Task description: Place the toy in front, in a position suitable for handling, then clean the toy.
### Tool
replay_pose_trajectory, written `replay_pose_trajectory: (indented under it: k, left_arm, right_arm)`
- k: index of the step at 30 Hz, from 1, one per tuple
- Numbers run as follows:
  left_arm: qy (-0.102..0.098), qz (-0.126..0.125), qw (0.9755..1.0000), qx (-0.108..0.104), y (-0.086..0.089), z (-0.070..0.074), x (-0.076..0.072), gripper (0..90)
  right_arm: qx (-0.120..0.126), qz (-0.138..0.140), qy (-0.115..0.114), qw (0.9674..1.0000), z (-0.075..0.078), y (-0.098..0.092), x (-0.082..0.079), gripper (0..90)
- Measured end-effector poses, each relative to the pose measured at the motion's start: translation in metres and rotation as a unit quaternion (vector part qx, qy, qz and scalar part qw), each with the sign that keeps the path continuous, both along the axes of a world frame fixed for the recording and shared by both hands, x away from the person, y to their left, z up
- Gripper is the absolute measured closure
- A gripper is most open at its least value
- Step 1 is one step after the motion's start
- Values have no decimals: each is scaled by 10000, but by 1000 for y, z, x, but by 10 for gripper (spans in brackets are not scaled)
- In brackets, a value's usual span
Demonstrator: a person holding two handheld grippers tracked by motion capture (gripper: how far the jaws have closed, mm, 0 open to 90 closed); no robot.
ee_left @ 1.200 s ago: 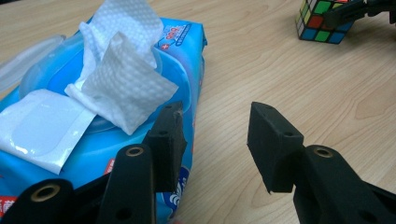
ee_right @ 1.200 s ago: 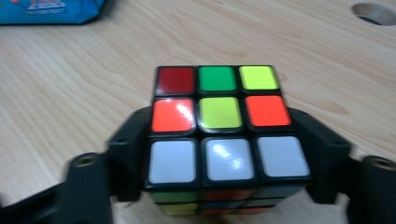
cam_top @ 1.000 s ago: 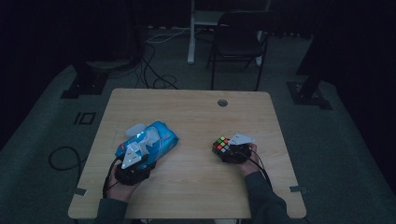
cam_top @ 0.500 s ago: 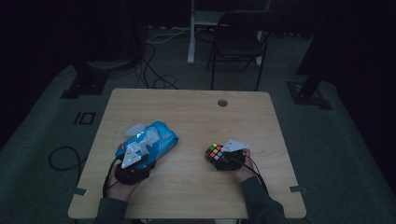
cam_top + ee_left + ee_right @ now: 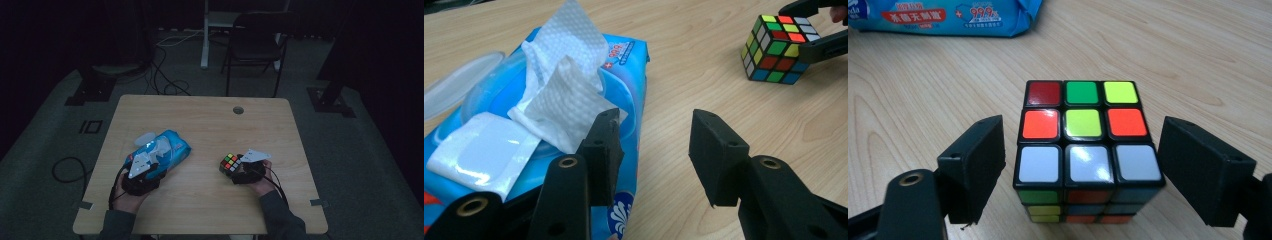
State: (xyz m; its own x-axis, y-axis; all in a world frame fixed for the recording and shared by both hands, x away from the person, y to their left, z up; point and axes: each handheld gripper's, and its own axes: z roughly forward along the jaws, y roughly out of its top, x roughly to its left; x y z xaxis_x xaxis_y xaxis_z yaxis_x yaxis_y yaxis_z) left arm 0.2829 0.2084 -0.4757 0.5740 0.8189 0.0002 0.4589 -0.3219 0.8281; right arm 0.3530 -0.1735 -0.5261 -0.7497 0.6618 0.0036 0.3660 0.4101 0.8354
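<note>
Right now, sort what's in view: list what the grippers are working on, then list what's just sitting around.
In play:
- Rubik's cube, between the open jaws of the right gripper
- wet wipes pack, lid open, a wipe sticking up, beside the open left gripper

Lying about:
- chair beyond the table
- cables on the floor

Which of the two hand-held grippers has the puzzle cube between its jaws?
The right hand-held gripper: its open jaws flank the puzzle cube. The left hand-held gripper is open beside the wet-wipes pack, jaws empty.
</note>
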Motion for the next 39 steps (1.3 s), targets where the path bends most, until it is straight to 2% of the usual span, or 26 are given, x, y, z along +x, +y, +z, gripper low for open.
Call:
replay_pose_trajectory:
  k: [10,15,24,32,39]
  left_arm:
    - [-54,-51,10000,49,-3,7,6,558]
    - [-93,-47,9999,69,-4,10,11,542]
    - [-177,-17,9998,44,-2,16,18,518]
    - [-281,35,9994,200,0,26,30,499]
    - [-271,106,9991,304,1,27,42,484]
  right_arm:
    - [368,-143,94,9992,9,-15,-4,123]
    - [297,-245,122,9992,8,-18,-5,142]
    - [301,-255,177,9991,6,-18,-5,148]
    - [322,-311,183,9988,6,-20,-5,152]
    - [331,-270,234,9988,5,-19,-7,192]
